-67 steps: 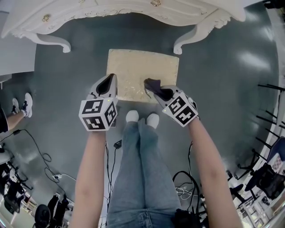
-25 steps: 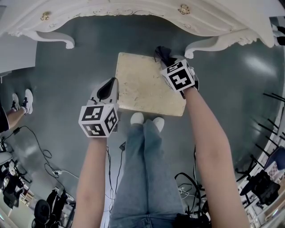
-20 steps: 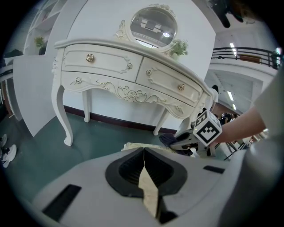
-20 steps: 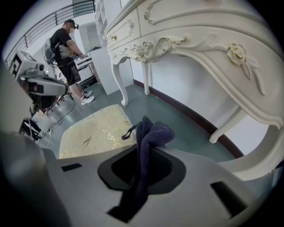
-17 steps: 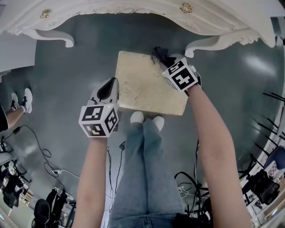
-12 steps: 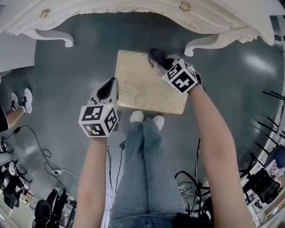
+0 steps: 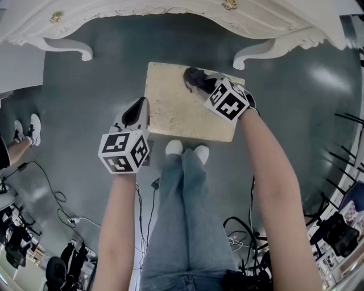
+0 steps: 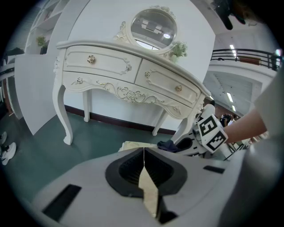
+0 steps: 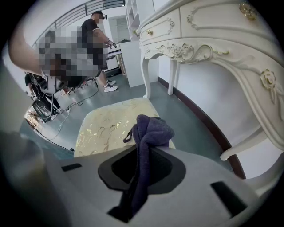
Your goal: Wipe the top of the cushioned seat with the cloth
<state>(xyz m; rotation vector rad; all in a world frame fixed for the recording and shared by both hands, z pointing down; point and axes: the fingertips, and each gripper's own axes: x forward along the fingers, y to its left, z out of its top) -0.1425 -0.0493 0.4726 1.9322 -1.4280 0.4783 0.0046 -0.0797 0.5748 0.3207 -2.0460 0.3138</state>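
- The right gripper (image 7: 197, 83) (image 9: 143, 153) is clamped on a dark purple cloth (image 7: 192, 77) (image 9: 150, 129), which bunches up past the jaw tips and trails back between them.
- The cloth rests on the top of the seat (image 7: 173, 108) (image 9: 108, 126), near its far right corner, close to the table's right leg.
- The seat is a cream rectangular cushion with a gold pattern. It stands on the dark green floor (image 7: 102, 74) in front of a white carved table (image 7: 170, 12) (image 9: 199, 42).
- The left gripper (image 7: 139, 105) (image 8: 143, 156) has its jaws together, with nothing between them. It is held just beside the seat's left edge and points toward the table (image 8: 128, 75).
- In the left gripper view, the seat (image 8: 133, 145) shows just past the jaw tips, with the cloth (image 8: 170, 145) and the right gripper (image 8: 188, 144) on its far side.
- The holder's white shoes (image 7: 173, 148) stand at the seat's near edge.
- Another person (image 9: 94, 33) stands far off by a white cabinet in the right gripper view.
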